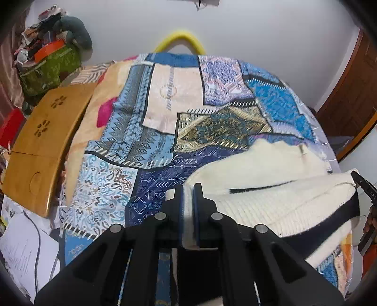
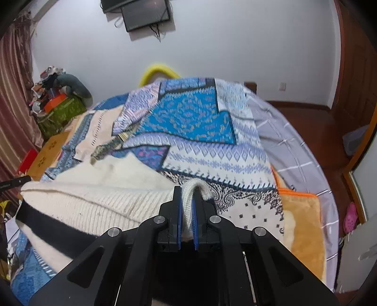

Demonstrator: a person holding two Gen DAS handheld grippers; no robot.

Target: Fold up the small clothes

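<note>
A cream knitted garment (image 1: pixel 271 202) with a dark band along one edge hangs stretched between my two grippers over a patterned blue bedspread (image 1: pixel 165 131). My left gripper (image 1: pixel 188 190) is shut on its left corner, with white knit pinched between the blue pads. In the right wrist view the same cream garment (image 2: pixel 99 200) spreads leftward, and my right gripper (image 2: pixel 187 195) is shut on a folded loop of its right edge. The far part of the garment lies on the bedspread (image 2: pixel 212 155). A tip of the right gripper shows at the left wrist view's right edge.
A wooden lap tray (image 1: pixel 40 143) lies at the bed's left side, with papers (image 1: pixel 21 247) below it. A green bag piled with clutter (image 1: pixel 47 66) stands at the back left. A wall screen (image 2: pixel 143 14) hangs above. A wooden door (image 2: pixel 353 70) and floor are on the right.
</note>
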